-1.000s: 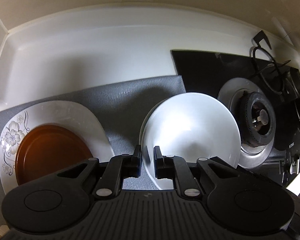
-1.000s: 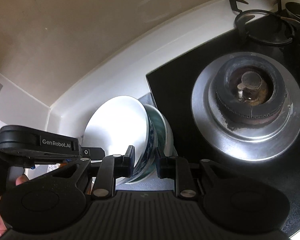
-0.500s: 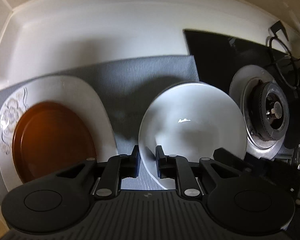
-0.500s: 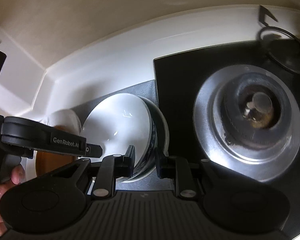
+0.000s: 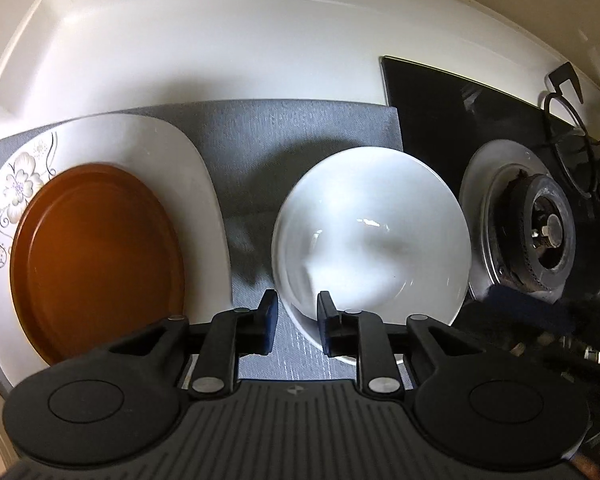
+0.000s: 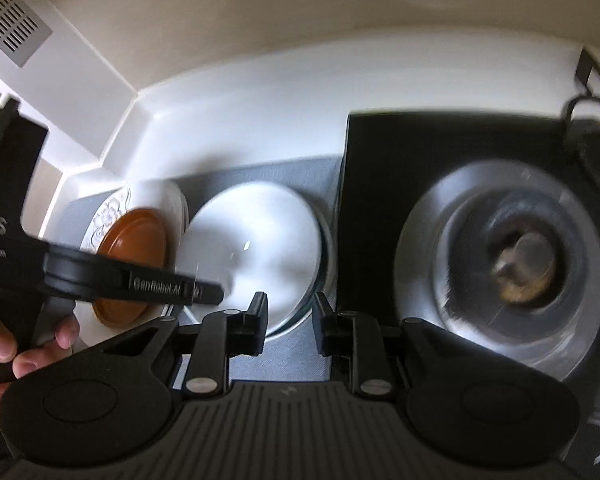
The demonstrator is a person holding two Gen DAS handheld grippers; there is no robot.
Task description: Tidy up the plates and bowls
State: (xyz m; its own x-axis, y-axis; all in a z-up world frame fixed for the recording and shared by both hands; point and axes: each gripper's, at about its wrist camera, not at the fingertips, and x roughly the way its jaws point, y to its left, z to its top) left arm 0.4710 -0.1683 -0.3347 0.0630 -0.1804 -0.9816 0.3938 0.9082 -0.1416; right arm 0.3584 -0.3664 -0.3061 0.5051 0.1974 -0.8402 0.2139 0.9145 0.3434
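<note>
We see the left hand-held gripper (image 5: 293, 312) parted astride the near rim of the round white ceramic bowl (image 5: 374, 228) on the grey mat (image 5: 300, 128), and the right hand-held gripper (image 6: 289, 312) parted and holding nothing, with the brown round plate (image 5: 96, 260) on the flowered white plate (image 5: 172, 160) at left.

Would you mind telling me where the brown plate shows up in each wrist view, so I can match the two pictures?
Left wrist: the brown plate fills the lower left, lying on the floral white plate, left of the white bowl.
Right wrist: the brown plate is small at centre left, partly hidden behind the left gripper.
Shared landmark: the gas burner, at the right in both views.
</note>
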